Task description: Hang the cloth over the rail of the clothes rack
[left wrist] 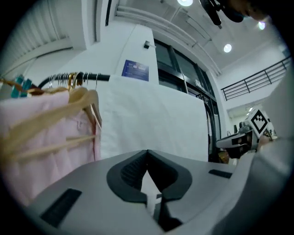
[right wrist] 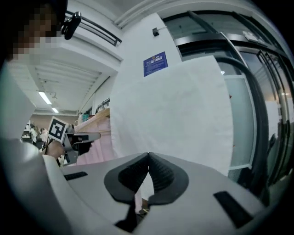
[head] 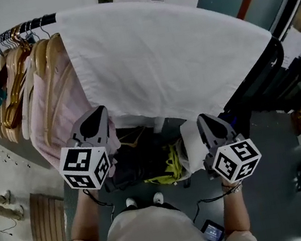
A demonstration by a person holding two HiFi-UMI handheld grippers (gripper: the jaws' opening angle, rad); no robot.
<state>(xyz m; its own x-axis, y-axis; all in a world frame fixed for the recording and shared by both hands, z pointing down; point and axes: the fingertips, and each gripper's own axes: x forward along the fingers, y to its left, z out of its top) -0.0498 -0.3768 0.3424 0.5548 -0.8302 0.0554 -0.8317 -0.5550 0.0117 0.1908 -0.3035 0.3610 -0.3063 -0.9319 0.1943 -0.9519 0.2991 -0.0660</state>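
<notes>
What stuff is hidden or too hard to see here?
- Rail: head view, the cloth covers its middle.
- Sign: left gripper view, print too small to read.
- Pile below the cloth: head view, too dark to tell what it is.

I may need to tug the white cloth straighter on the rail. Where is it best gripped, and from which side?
Probably the lower edge of the white cloth, from the person's side with jaws level: it hangs free below the rail, thin enough to pinch, while higher up it lies flat.
</notes>
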